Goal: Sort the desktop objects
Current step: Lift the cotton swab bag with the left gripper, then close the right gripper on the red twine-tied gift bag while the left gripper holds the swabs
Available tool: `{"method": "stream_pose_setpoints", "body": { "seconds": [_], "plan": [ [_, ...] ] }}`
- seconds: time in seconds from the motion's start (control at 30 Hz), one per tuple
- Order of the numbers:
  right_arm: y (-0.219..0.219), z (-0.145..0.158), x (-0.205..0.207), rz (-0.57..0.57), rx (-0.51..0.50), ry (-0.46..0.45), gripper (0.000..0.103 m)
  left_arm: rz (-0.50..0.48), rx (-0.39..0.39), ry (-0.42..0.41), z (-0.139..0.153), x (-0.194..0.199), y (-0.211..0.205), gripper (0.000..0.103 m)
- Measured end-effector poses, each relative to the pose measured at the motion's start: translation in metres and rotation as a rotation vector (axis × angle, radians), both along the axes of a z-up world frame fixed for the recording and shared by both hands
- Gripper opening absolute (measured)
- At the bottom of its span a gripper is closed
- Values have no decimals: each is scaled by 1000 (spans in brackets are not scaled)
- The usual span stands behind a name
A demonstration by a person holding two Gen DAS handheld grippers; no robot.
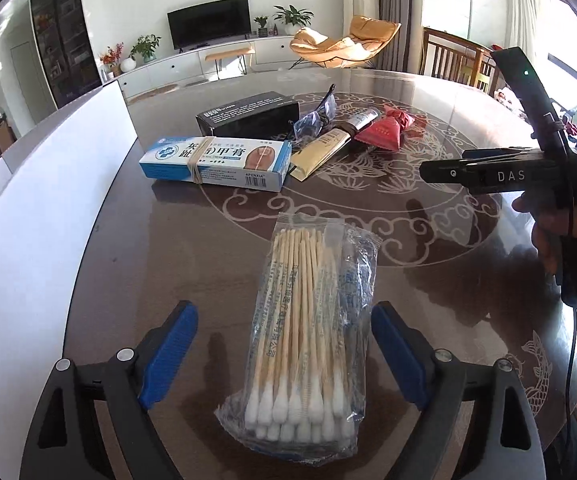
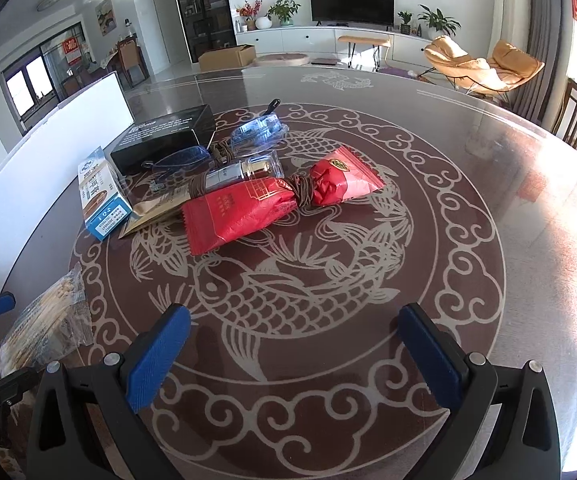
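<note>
A clear bag of cotton swabs lies on the table between the open jaws of my left gripper; it also shows at the left edge of the right wrist view. Behind it lie a blue-and-white ointment box, a black box, glasses, a gold tube and a red packet tied with cord. My right gripper is open and empty above the table, with the red packet ahead of it. Its body shows in the left wrist view.
The round dark table has a glass top with a fish pattern. A white board stands along its left side. A wooden chair stands at the far right edge.
</note>
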State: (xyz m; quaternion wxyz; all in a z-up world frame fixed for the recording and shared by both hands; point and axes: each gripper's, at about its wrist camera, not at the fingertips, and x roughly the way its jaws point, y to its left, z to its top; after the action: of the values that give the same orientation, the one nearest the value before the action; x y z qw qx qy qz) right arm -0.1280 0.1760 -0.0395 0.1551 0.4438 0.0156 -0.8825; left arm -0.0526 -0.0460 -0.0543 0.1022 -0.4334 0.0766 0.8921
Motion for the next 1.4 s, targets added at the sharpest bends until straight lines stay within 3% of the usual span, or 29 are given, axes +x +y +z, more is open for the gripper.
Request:
{"method": "stream_pose_setpoints", "body": {
  "seconds": [0.1,0.13,0.17,0.37,0.43,0.5,0.67,0.83,0.97,1.03,1.1,1.17,1.27,1.4],
  "plan": [
    [7,6,-6,-80,-128,-40,99,-21,45,-22,-7,-11,-3,69],
    [7,8,-10,-95,-187,-56,94,0,44,-13,-7,-11,-5,63],
    [4,10,-15,-102,-217,-70,81,10,45,-5,-6,-11,-6,61],
    [-37,13,-45,-101,-154,-61,76,27,41,2,-8,-11,-8,57],
    [-40,12,-52,-116,-186,-59,61,27,41,2,-8,-11,-8,58],
    [-40,10,-56,-128,-208,-60,28,30,41,2,-9,-12,-8,59],
    [-38,8,-35,-59,-138,-41,5,31,40,2,-8,-11,-8,59],
    [-20,8,19,52,-76,-13,3,32,40,2,-8,-11,-8,59],
    [5,8,38,-1,-198,-55,6,32,40,2,-8,-11,-8,59],
    [8,12,30,-41,-249,-68,12,32,40,2,-8,-11,-8,59],
    [1,19,16,-58,-274,-72,32,32,40,2,-8,-11,-8,59],
    [-9,23,-1,-80,-285,-70,44,32,40,2,-8,-11,-8,59],
    [-22,29,-37,-138,-305,-80,45,32,40,2,-8,-11,-8,59],
    [-41,22,-67,-176,-205,-98,45,32,40,2,-8,-11,-8,59]
  ]
}}
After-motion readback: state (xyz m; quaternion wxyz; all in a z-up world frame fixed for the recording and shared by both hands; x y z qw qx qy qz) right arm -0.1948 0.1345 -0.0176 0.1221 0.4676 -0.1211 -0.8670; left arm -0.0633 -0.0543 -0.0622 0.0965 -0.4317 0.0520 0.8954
